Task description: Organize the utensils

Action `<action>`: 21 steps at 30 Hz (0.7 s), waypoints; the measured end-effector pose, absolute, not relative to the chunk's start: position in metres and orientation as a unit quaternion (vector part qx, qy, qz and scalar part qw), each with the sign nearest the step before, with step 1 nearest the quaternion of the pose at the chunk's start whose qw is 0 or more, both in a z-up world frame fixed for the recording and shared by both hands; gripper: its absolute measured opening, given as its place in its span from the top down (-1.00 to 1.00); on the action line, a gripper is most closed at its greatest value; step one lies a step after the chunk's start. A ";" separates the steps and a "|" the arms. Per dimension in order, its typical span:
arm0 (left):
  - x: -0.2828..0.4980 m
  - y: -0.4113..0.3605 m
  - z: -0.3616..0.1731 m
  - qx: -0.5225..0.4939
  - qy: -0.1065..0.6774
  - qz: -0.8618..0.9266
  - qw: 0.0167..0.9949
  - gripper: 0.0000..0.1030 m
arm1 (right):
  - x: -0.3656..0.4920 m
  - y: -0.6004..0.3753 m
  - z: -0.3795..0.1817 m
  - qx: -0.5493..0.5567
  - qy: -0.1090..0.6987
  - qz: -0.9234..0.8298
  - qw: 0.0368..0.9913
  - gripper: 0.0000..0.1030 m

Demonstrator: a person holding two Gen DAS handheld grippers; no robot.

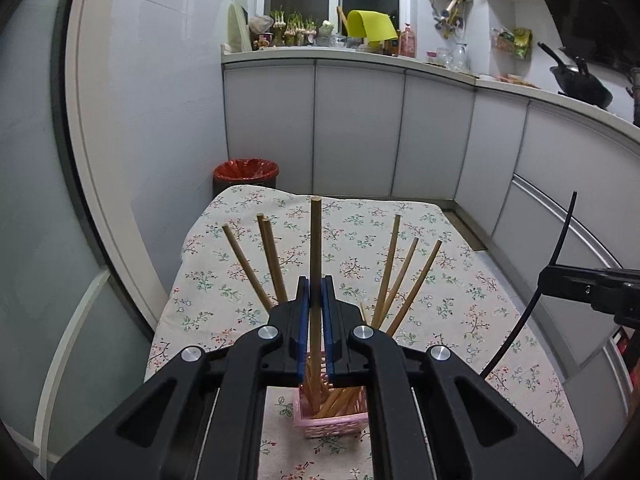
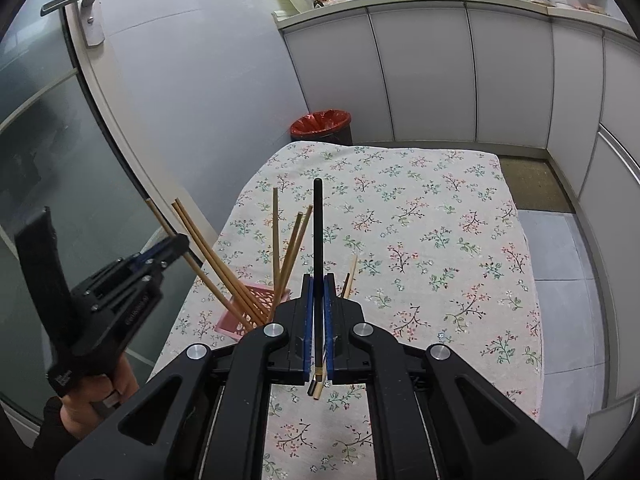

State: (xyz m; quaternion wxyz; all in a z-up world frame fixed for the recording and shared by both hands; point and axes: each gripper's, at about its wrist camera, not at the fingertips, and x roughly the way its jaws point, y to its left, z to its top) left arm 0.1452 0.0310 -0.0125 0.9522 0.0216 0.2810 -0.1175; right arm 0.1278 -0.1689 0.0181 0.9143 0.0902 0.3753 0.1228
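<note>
A pink plastic basket [image 1: 332,424] stands on the flowered tablecloth and holds several wooden chopsticks [image 1: 394,276] that fan outward. My left gripper [image 1: 316,292] is shut on one wooden chopstick [image 1: 315,240], held upright with its lower end inside the basket. My right gripper [image 2: 319,288] is shut on a black chopstick [image 2: 318,232], upright above the cloth, to the right of the basket [image 2: 256,308]. The left gripper also shows in the right wrist view [image 2: 168,248]. Another chopstick [image 2: 352,272] lies on the cloth just beyond my right gripper.
The table [image 2: 440,240] has a floral cloth. A red-lined bin [image 1: 246,174] stands on the floor behind the table. White cabinets [image 1: 360,120] run along the back and right. A glass door [image 2: 60,140] is at the left.
</note>
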 end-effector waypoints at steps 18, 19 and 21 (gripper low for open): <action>0.134 0.076 -0.012 -0.029 0.328 -0.087 0.940 0.02 | 0.134 -0.122 0.041 0.088 0.314 0.176 0.929 0.93; 0.133 0.078 -0.014 -0.024 0.329 -0.080 0.940 -0.01 | 0.137 -0.117 0.038 0.083 0.311 0.175 0.930 0.93; 0.133 0.082 -0.018 -0.017 0.335 -0.069 0.940 -0.10 | 0.143 -0.108 0.031 0.071 0.313 0.167 0.932 0.93</action>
